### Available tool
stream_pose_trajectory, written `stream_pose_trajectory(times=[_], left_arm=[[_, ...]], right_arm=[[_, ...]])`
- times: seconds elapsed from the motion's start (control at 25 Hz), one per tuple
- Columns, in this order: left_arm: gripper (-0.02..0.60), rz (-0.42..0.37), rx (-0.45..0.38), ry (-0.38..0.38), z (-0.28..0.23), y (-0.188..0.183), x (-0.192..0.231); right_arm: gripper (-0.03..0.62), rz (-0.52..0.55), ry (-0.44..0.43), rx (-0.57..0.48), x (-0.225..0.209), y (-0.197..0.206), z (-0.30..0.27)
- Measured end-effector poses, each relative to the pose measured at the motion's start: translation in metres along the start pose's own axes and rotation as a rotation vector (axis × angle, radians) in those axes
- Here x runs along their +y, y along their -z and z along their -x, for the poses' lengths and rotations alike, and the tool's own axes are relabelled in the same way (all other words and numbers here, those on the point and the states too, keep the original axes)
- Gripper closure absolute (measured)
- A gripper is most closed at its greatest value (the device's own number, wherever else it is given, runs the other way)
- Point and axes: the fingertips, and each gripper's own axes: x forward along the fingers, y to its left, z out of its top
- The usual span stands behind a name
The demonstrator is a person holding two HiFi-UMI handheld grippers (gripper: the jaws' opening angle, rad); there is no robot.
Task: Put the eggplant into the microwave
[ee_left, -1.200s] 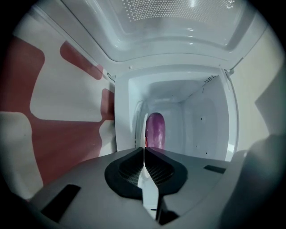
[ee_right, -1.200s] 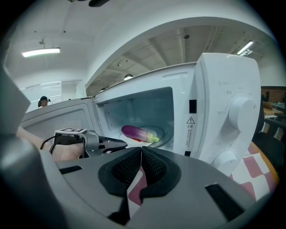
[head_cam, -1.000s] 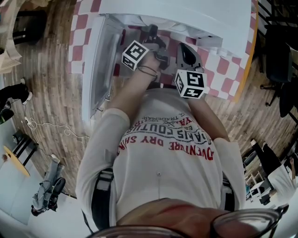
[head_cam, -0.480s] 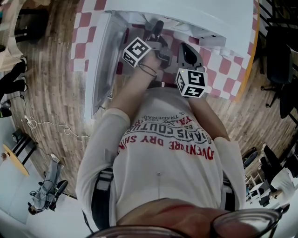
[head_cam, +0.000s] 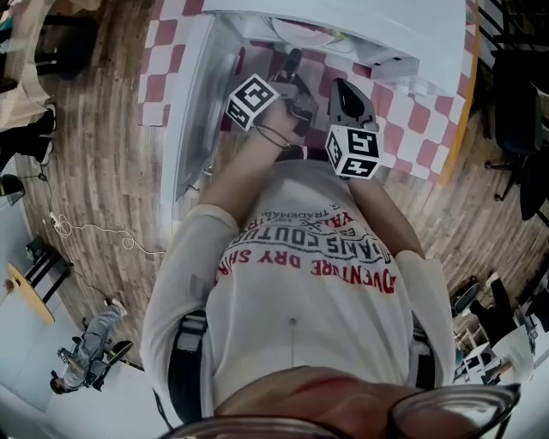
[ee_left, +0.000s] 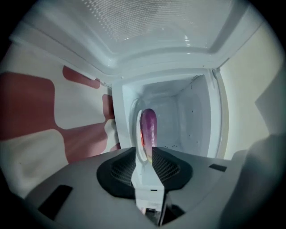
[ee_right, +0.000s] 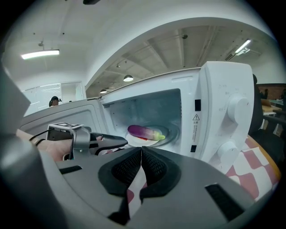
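Note:
The purple eggplant point(ee_right: 144, 132) lies on a white plate point(ee_right: 169, 132) inside the open white microwave point(ee_right: 223, 89). My left gripper point(ee_right: 117, 142) reaches toward the oven's mouth and stops short of the eggplant without touching it. Its jaws are open. In the left gripper view the eggplant point(ee_left: 149, 126) shows through the gap of that gripper point(ee_left: 144, 151), on the plate point(ee_left: 135, 134). My right gripper point(ee_right: 141, 151) hangs back in front of the microwave, shut on nothing. From the head view, the left gripper point(head_cam: 290, 64) and right gripper point(head_cam: 341, 93) both point at the microwave point(head_cam: 360, 26).
The microwave door point(head_cam: 190, 120) stands swung open at the left, beside my left arm. Two control knobs point(ee_right: 237, 107) sit on the oven's right panel. A red-and-white checked cloth point(head_cam: 416, 124) covers the table. A person point(ee_right: 54, 101) stands far behind, and gear lies on the wooden floor point(head_cam: 94, 171).
The head view has shifted a little, so more of the oven's mouth and the plate shows. Both grippers keep their places.

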Motion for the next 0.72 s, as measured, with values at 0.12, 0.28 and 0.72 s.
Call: stream_pose_trajectory(times=[0.12, 0.28, 0.72], left_arm=[[0.543, -0.114, 0.047, -0.034, 0.005, 0.003, 0.003], [0.557, -0.255, 0.131, -0.009, 0.006, 0.014, -0.008], [0.557, -0.933, 0.219, 0.115, -0.005, 0.024, -0.052]], right_arm=[[0.568, 0.0, 0.003, -0.003, 0.0, 0.0, -0.002], [0.568, 0.0, 0.01, -0.014, -0.005, -0.002, -0.008], [0.568, 0.046, 0.012, -0.081, -0.027, -0.022, -0.031]])
